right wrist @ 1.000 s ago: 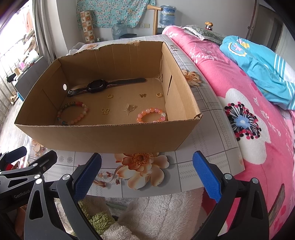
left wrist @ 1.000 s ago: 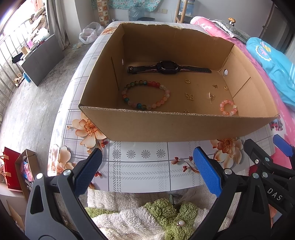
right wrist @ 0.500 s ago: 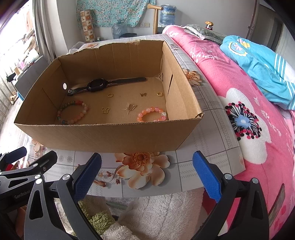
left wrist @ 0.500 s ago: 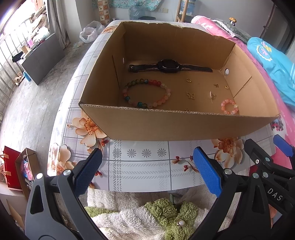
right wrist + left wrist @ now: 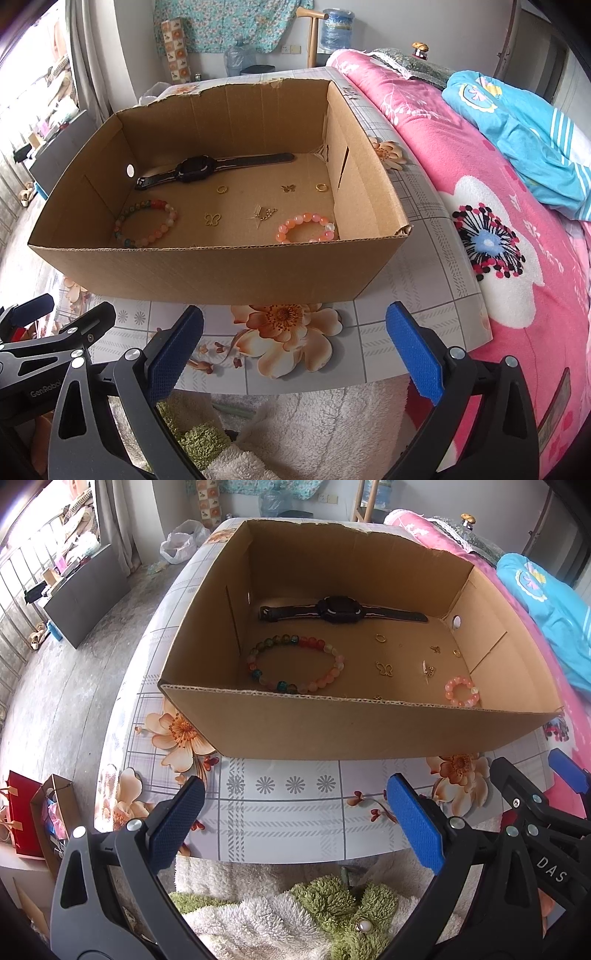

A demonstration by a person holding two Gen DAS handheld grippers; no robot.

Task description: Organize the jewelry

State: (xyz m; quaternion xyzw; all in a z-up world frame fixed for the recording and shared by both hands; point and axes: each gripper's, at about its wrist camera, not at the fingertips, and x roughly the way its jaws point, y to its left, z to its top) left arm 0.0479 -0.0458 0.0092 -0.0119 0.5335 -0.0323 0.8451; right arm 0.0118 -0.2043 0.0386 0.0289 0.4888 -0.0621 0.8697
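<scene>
An open cardboard box (image 5: pixel 332 731) (image 5: pixel 207 273) stands on a floral-patterned table. Inside lie a black watch (image 5: pixel 340 609) (image 5: pixel 192 170), a multicoloured bead bracelet (image 5: pixel 295 664) (image 5: pixel 146 223), a small pink bead bracelet (image 5: pixel 461 691) (image 5: pixel 306 227), a gold butterfly charm (image 5: pixel 384 669) (image 5: pixel 212 219), gold rings (image 5: pixel 380 638) (image 5: pixel 221 189) and other small gold pieces (image 5: pixel 428 670) (image 5: pixel 264 214). My left gripper (image 5: pixel 295 823) and right gripper (image 5: pixel 293 343) both hover open over the table's near edge, in front of the box, holding nothing.
A pink floral bedspread (image 5: pixel 491 206) with a blue garment (image 5: pixel 524 122) runs along the right of the table. A fluffy white and green cloth (image 5: pixel 288 915) lies below the grippers. Bags (image 5: pixel 29 812) sit on the floor at the left.
Both views have risen slightly, showing a little more of the box floor. The jewelry has not moved and both grippers have stayed open.
</scene>
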